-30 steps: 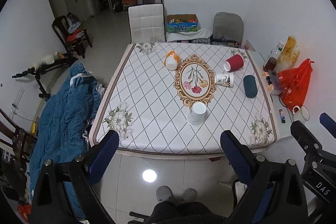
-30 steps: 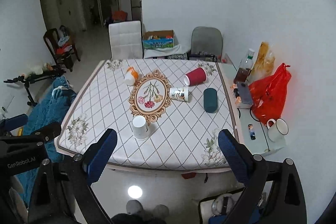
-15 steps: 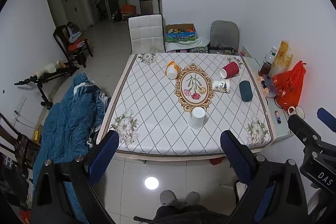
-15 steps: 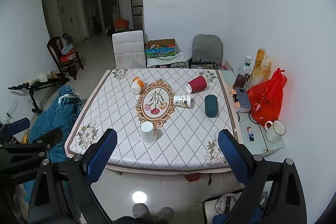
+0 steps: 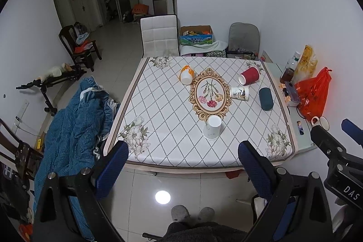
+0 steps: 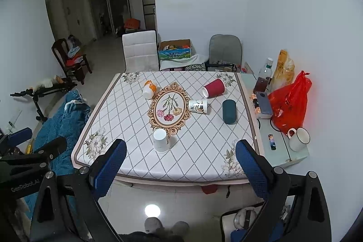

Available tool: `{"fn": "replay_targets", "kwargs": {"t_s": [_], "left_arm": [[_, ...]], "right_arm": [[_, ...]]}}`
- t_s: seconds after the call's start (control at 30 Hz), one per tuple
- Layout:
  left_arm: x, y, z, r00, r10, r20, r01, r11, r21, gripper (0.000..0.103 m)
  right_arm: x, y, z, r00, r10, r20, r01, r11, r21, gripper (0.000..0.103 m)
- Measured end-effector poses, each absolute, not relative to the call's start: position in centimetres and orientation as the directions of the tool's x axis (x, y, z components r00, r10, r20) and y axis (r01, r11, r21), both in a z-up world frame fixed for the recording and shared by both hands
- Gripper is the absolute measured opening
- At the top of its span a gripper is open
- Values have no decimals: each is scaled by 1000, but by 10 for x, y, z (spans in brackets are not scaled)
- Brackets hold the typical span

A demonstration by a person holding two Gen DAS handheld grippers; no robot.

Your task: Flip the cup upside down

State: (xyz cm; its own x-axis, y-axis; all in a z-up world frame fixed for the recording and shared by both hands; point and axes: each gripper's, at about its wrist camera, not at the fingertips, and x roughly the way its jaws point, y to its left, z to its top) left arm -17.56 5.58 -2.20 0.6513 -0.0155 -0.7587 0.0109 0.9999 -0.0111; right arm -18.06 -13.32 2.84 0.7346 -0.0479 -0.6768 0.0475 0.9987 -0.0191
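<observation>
Both grippers are seen pulled further back and higher from the table (image 5: 158,151) than before. Left gripper (image 5: 182,170) and right gripper (image 6: 180,166) are held wide open, nothing gripped. White cup (image 5: 212,127) is stood apparently upside down near the table's near edge. Red cup (image 5: 249,75), patterned cup (image 5: 239,92) and orange cup (image 5: 186,74) are laid on their sides farther back.
</observation>
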Motion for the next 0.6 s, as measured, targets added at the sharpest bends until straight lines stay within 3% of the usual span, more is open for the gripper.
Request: {"fn": "replay_targets", "kwargs": {"t_s": [0.6], "left_arm": [[-174, 51, -23, 665, 5, -747, -1, 1000, 6, 99]], "right_arm": [[-176, -135, 19, 724, -63, -687, 62, 998, -25, 101]]}}
